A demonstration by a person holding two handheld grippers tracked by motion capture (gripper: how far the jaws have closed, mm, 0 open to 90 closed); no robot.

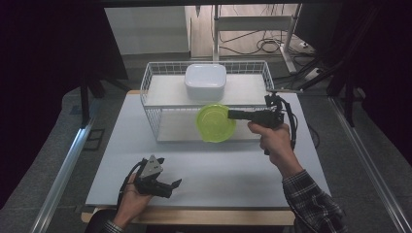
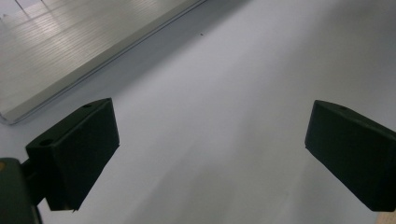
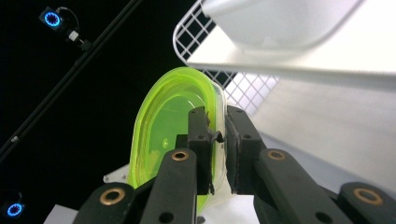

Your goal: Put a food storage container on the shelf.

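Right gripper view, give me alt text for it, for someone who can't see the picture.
The right gripper clamps the rim of a translucent lime-green bowl, held on edge between its two black jaws. Behind it stands a white wire rack, with a white dish on its upper shelf.

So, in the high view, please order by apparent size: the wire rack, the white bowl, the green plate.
1. Wire rack, clearly largest.
2. and 3. White bowl and green plate look about alike; the plate, held in the right gripper, is tilted, so no ranking.
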